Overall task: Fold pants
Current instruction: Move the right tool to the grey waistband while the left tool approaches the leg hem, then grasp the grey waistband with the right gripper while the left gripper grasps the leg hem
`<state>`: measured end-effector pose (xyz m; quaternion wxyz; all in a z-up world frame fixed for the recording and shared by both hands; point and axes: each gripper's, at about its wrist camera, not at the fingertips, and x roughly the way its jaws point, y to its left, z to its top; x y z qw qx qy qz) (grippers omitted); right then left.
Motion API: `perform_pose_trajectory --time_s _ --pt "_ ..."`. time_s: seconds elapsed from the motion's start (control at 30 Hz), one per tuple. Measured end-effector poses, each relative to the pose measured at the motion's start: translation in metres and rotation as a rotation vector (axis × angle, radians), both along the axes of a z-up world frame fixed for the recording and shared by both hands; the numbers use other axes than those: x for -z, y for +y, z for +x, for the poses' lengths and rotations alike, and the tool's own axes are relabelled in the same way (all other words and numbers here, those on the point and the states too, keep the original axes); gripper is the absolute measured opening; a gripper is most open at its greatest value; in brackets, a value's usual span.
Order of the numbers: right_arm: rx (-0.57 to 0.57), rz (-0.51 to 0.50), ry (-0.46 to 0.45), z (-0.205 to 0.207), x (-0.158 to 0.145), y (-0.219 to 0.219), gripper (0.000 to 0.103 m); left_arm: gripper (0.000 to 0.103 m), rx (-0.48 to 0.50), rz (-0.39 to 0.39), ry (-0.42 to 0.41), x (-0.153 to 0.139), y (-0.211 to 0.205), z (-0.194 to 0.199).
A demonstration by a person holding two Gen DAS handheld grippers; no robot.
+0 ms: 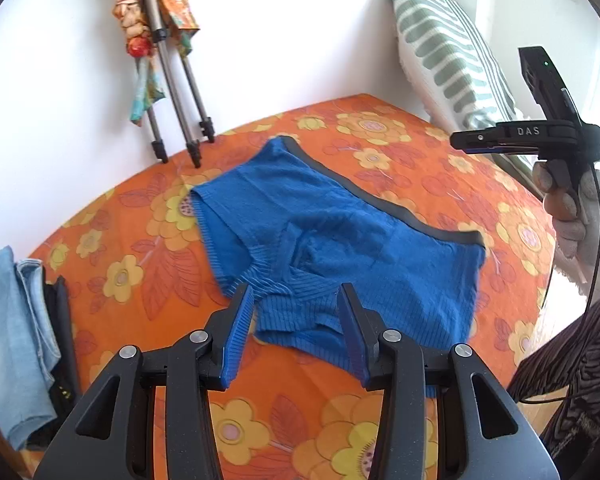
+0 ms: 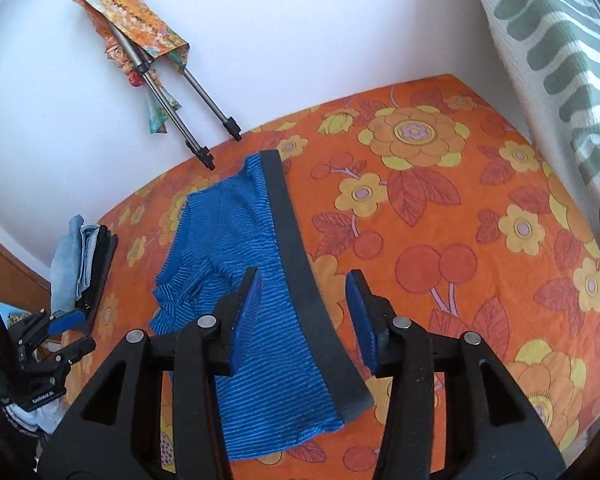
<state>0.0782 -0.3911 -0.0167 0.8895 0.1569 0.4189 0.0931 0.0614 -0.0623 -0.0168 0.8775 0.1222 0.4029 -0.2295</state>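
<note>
The near hem of the blue pants is hidden behind the left gripper, whose jaws are spread wide, empty, above that hem. The pants are spread flat mid-bedspread, waistband passing between the open, empty right gripper fingers.

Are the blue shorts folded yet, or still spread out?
Spread out. The shorts lie flat in one layer on the bedspread, the dark waistband at full length and both leg openings showing; no fold made.
</note>
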Motion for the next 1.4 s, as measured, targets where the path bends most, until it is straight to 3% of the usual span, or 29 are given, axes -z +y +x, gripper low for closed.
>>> perform_pose_trajectory --time_s 0.1,0.3,0.47,0.6,0.67,0.73,0.97,1.1,1.13,1.2,1.23,1.33,1.4 --pt "-0.054 -0.048 -0.049 0.04 -0.015 0.007 0.046 0.042 -0.07 -0.024 0.002 -0.008 0.022 0.043" --pt "-0.171 -0.045 0.017 0.127 -0.025 0.016 0.046 0.042 -0.116 -0.041 0.038 0.003 0.036 0.118" --pt "-0.242 -0.097 0.077 0.189 -0.005 0.035 0.046 0.042 -0.128 -0.085 0.109 0.033 0.036 0.173" --pt "-0.273 -0.047 0.143 0.229 0.028 0.045 0.046 0.042 -0.132 -0.099 0.166 0.058 0.031 0.21" --pt "-0.288 -0.05 0.155 0.244 0.042 0.053 0.046 0.043 -0.133 -0.087 0.178 0.069 0.027 0.224" --pt "-0.302 -0.024 0.164 0.255 0.054 0.059 0.046 0.057 -0.133 -0.092 0.192 0.078 0.025 0.235" --pt "-0.324 0.032 0.171 0.28 0.076 0.07 0.046 0.058 -0.134 -0.036 0.209 0.107 0.016 0.254" --pt "-0.332 0.047 0.165 0.286 0.079 0.072 0.046 0.058 -0.154 -0.032 0.18 0.112 0.017 0.255" --pt "-0.332 0.045 0.164 0.287 0.079 0.072 0.046 0.055 -0.154 -0.032 0.172 0.112 0.017 0.256" --pt "-0.33 0.048 0.168 0.29 0.082 0.073 0.046 0.032 -0.16 -0.018 0.164 0.113 0.015 0.257" --pt "-0.329 0.05 0.17 0.291 0.084 0.072 0.046 0.012 -0.163 -0.012 0.165 0.114 0.014 0.257" --pt "-0.327 0.07 0.175 0.291 0.088 0.069 0.046 0.004 -0.178 -0.013 0.122 0.11 0.015 0.254" --pt "-0.322 0.071 0.175 0.291 0.09 0.066 0.046 0.003 -0.197 -0.013 0.09 0.105 0.018 0.252"
